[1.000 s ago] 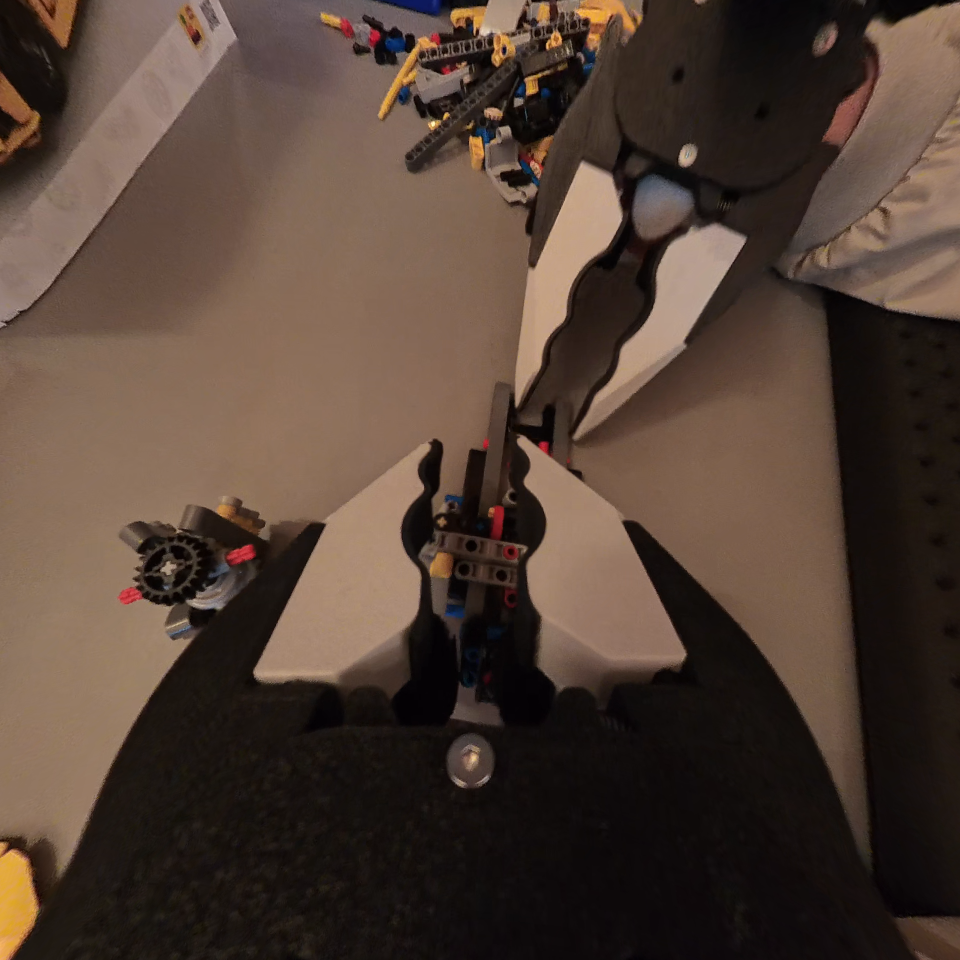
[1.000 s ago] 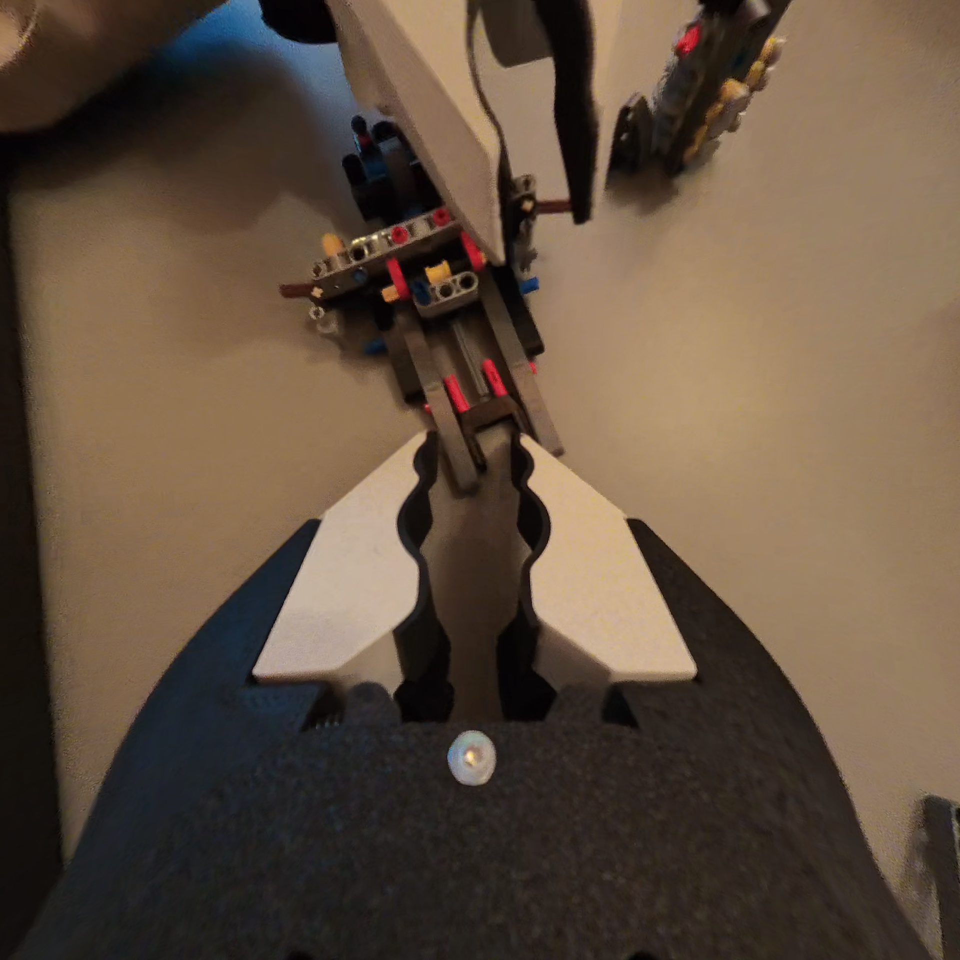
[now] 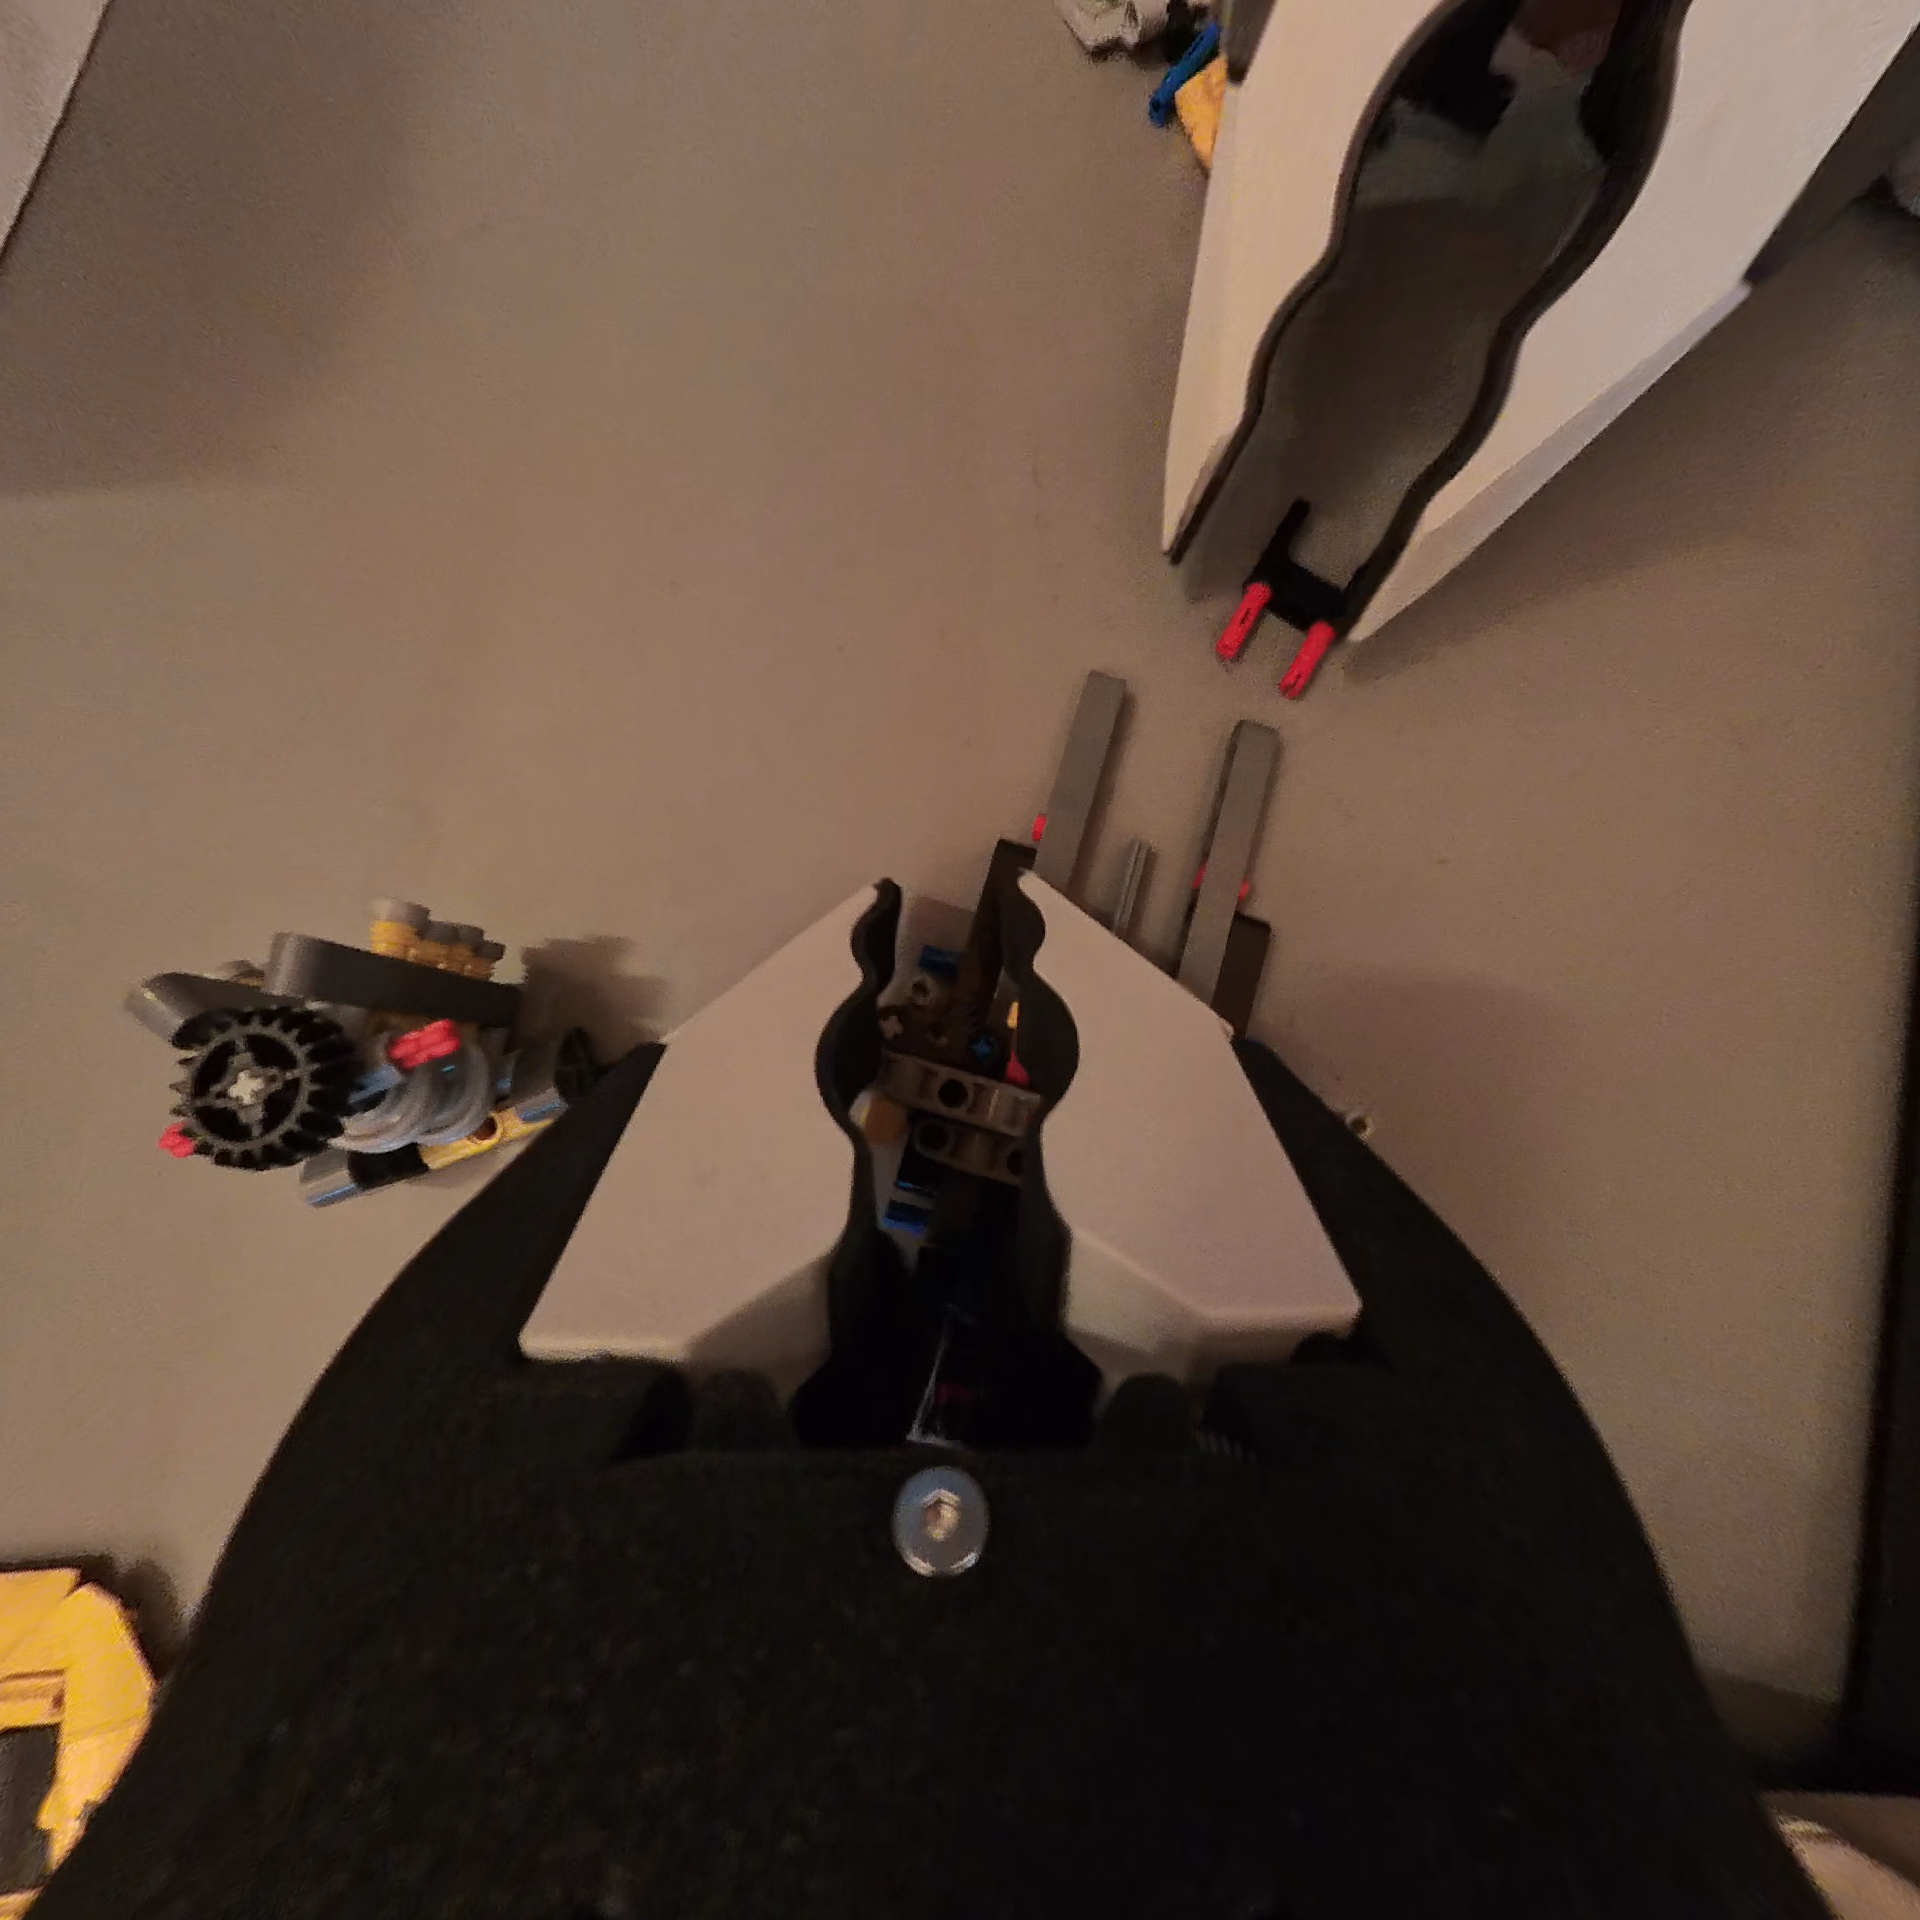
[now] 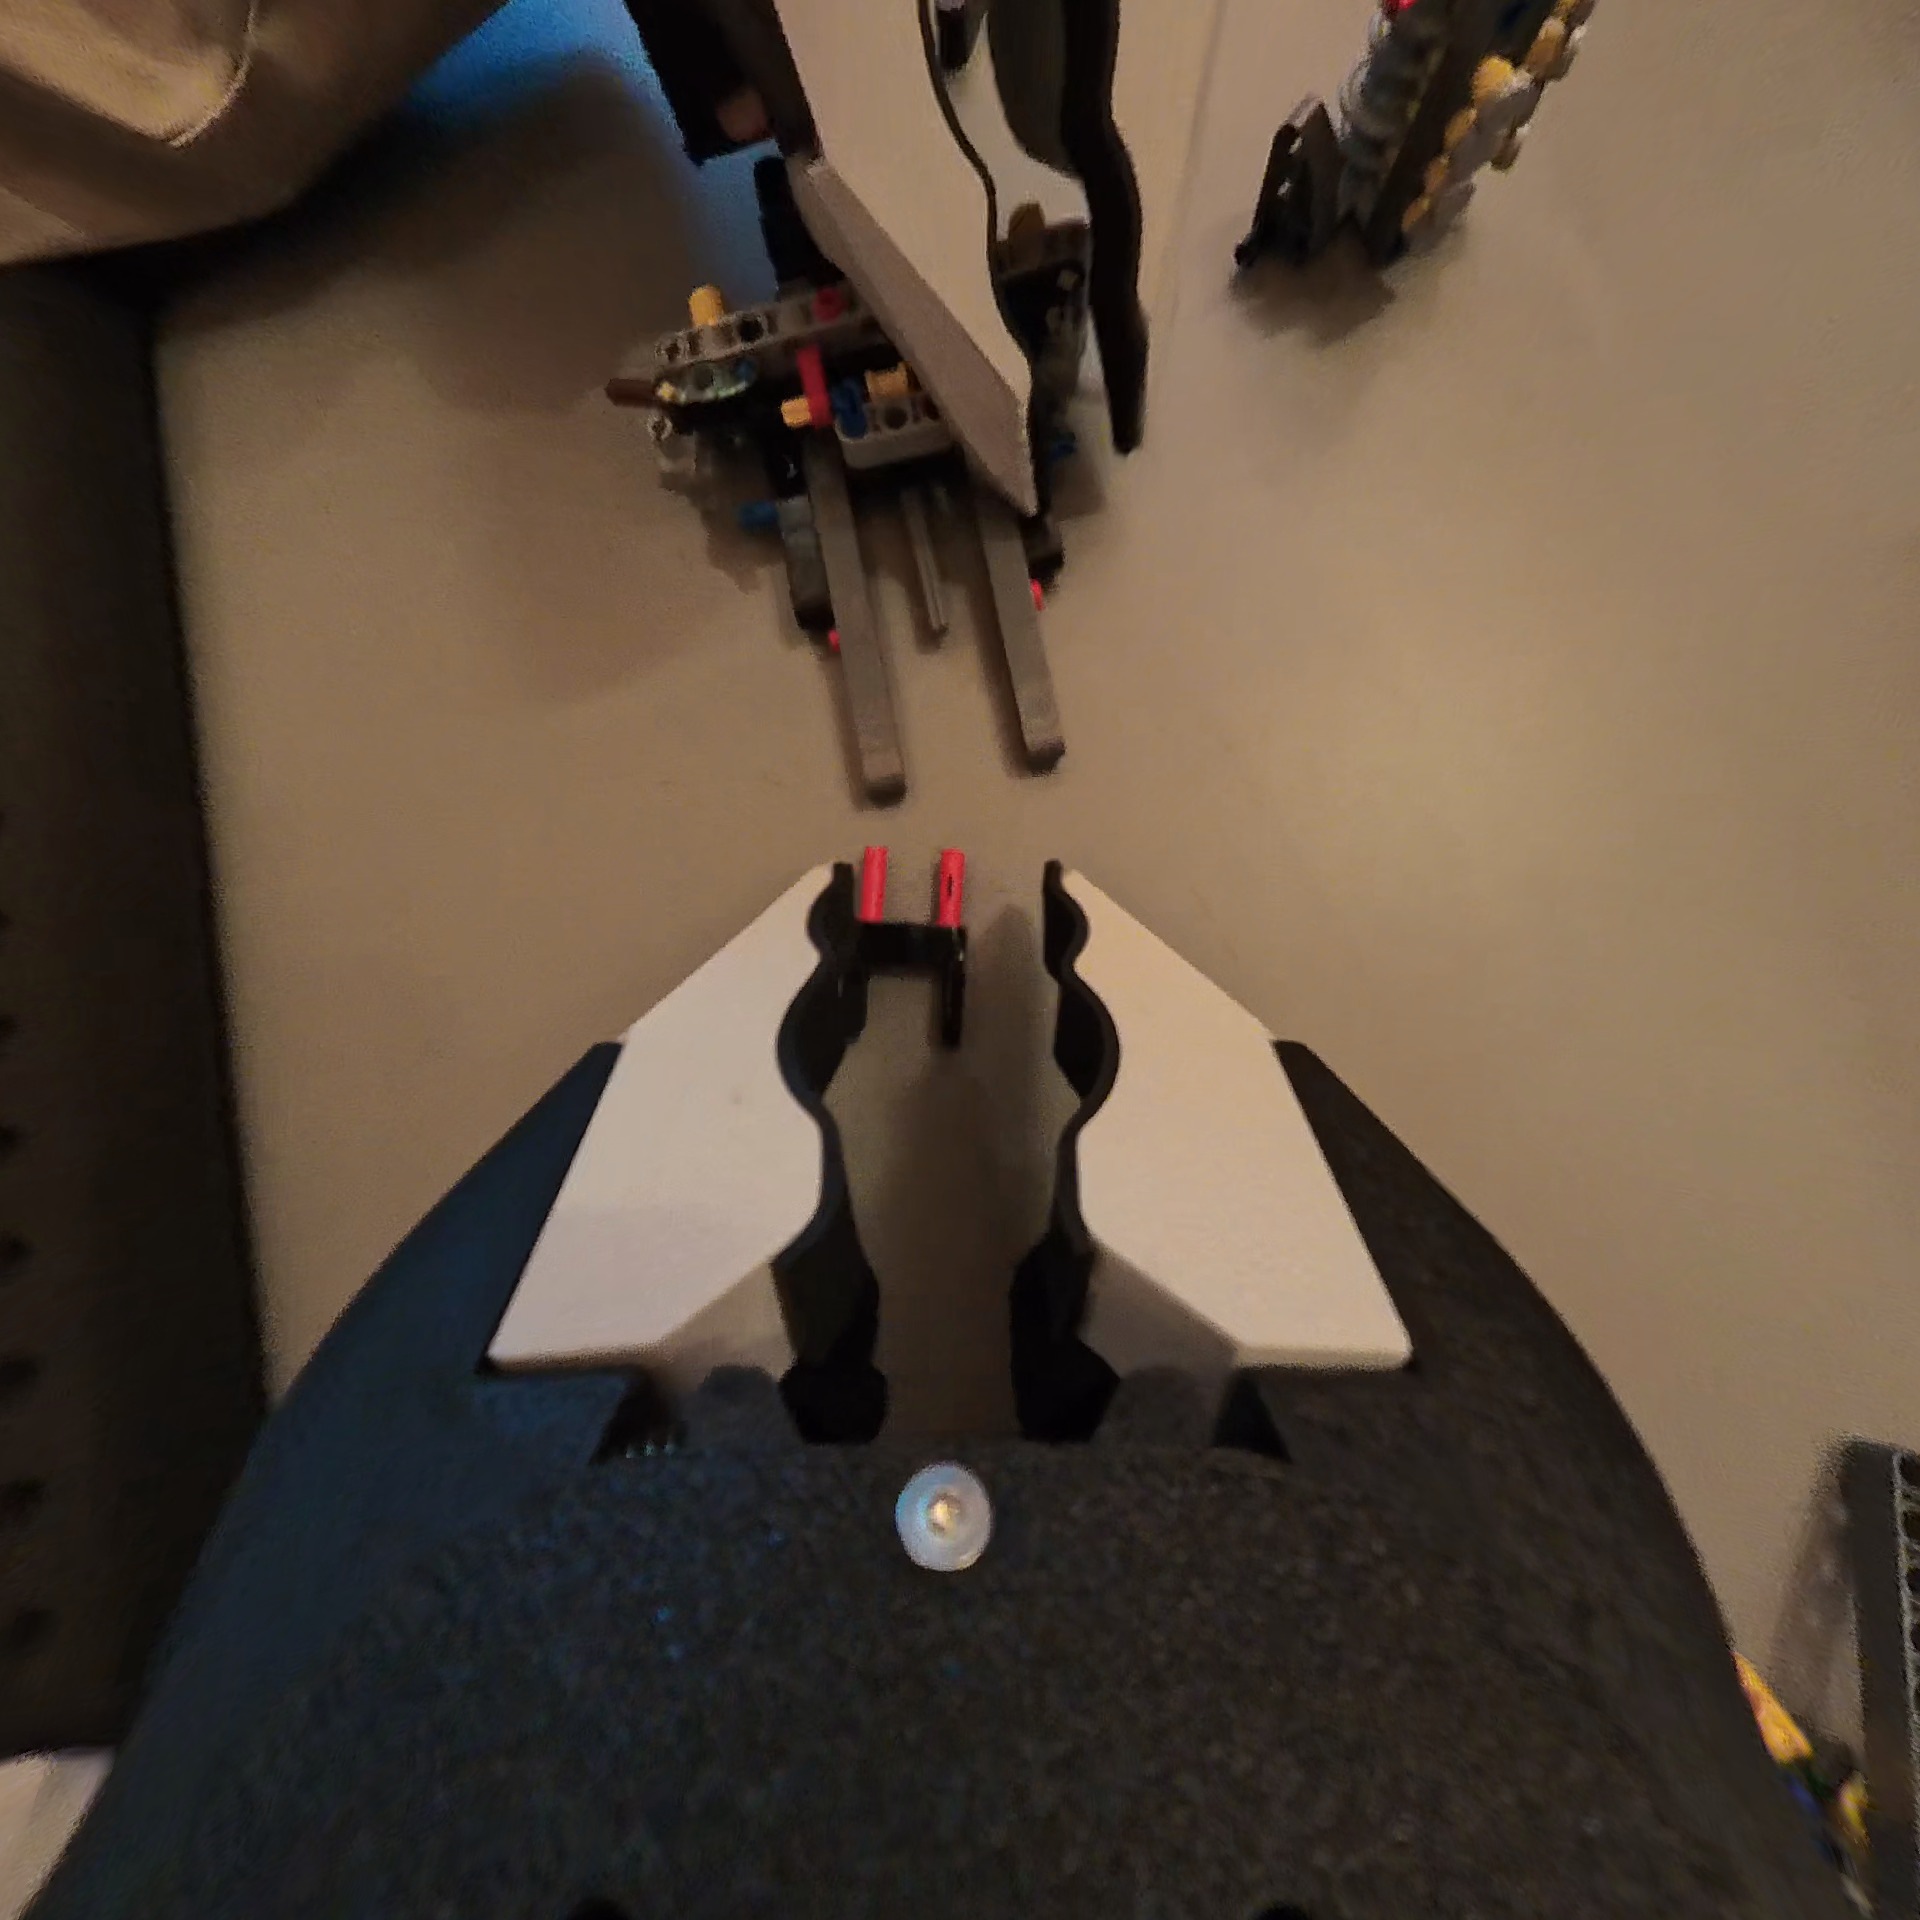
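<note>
Our left gripper [image 3: 956, 914] clamps the brick assembly [image 4: 831, 416]. Our right gripper [image 4: 940, 883], half open, carries a black connector [image 4: 914, 935] by one finger; bare table [image 4: 1455, 727] separates it from the grey beams [image 4: 873, 665] just ahead.

Your left tool [image 3: 951, 904] clamps brick assembly [image 3: 961, 1091] resting on counter [image 3: 623, 520]; two grey beams [image 4: 940, 665] project from it, parallel, flat. Your right tool [image 4: 940, 883], jaws parted, carries small black connector [image 4: 914, 940] with two red pins against its left finger, pins aimed at beam ends, just apart. Geared sub-assembly [image 3: 343, 1060] lies beside your left tool.
</note>
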Demonstrator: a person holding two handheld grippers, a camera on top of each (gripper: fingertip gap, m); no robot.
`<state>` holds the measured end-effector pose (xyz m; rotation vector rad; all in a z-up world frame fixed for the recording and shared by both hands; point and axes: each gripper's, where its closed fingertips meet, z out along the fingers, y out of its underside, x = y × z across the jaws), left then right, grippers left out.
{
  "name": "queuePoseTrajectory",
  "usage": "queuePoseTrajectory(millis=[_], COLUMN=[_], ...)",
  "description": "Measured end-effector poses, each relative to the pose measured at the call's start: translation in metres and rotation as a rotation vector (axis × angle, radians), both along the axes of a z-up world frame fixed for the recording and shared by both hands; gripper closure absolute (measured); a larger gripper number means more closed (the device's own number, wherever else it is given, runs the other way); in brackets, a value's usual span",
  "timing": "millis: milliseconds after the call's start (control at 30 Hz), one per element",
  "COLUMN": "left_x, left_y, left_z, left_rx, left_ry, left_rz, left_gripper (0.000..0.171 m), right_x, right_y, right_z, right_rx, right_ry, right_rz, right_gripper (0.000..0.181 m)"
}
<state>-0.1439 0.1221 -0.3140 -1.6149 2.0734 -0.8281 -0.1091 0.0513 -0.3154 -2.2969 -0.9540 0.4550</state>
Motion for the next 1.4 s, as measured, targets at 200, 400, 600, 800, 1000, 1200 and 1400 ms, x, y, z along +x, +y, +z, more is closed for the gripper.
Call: queuePoseTrajectory(millis=[200, 400, 600, 800, 1000, 1200, 1400], left_x=[0.017, 0.034, 0.057, 0.066, 0.065, 0.056, 0.039], left_y=[-0.009, -0.027, -0.024, -0.032, -0.024, -0.028, -0.06], left_z=[0.038, 0.063, 0.105, 0.123, 0.123, 0.115, 0.108], left_rx=[-0.16, -0.464, -0.734, -0.838, -0.829, -0.461, -0.433], left_ry=[-0.151, -0.249, -0.481, -0.589, -0.617, -0.58, -0.486], left_rz=[0.05, 0.07, 0.162, 0.172, 0.206, 0.087, -0.134], left_gripper=[0.151, 0.15, 0.143, 0.15, 0.163, 0.164, 0.165], right_x=[0.009, 0.032, 0.046, 0.033, 0.028, 0.025, 0.005], right_y=[-0.018, 0.014, 0.043, 0.05, 0.051, 0.034, 0.011], right_z=[-0.015, 0.005, 0.096, 0.113, 0.115, 0.118, 0.119], right_rx=[-0.008, 0.231, 0.659, 0.791, 0.8, 0.687, 0.447], right_ry=[-0.08, -0.211, -0.029, -0.085, -0.032, 0.25, 0.581], right_rz=[-0.001, -0.1, -0.323, -0.402, -0.417, -0.336, -0.137], right_gripper=[0.128, 0.158, 0.158, 0.158, 0.158, 0.15, 0.161])
